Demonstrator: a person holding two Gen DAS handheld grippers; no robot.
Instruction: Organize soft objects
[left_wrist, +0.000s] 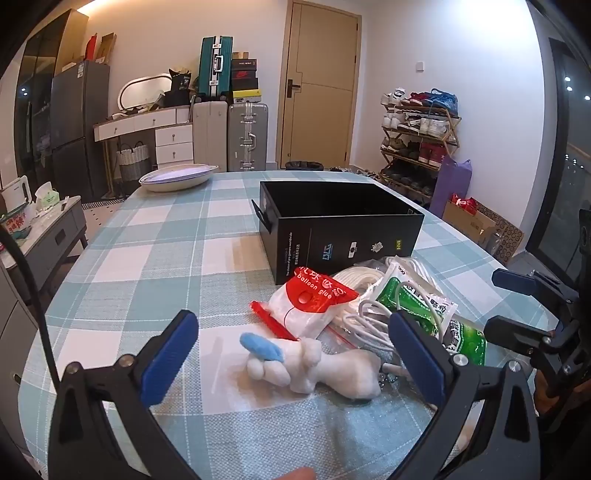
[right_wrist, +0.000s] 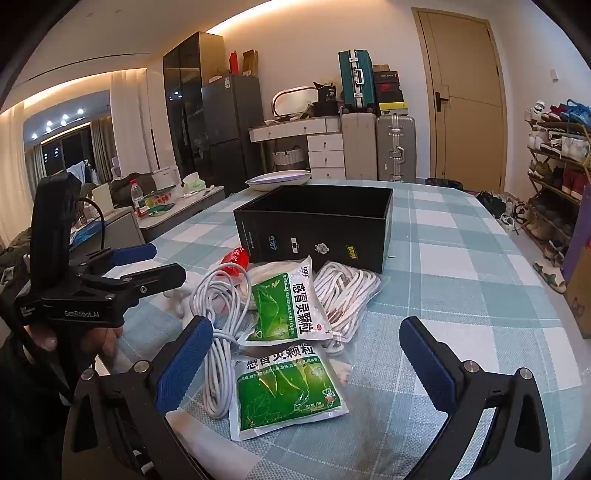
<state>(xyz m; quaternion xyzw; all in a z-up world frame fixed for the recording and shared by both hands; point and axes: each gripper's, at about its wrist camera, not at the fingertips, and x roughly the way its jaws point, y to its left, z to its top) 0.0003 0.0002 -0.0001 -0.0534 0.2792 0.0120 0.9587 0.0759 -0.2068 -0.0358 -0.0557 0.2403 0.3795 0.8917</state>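
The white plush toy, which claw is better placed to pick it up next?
Left. The left claw is open with the white plush toy lying between its fingers. The right claw is open over the green sachets, off to the toy's side.

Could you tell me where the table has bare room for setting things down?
Bare cloth lies left of the black box, back to the oval dish, and right of the rope bundle. In front of the box it is crowded.

A lived-in home: a dining table (left_wrist: 147, 236) under a checked cloth stands in a room with a fridge (left_wrist: 79, 125), stacked suitcases (left_wrist: 231, 133), a loaded shoe rack (left_wrist: 419, 140) and a wooden entry door (left_wrist: 321, 85).
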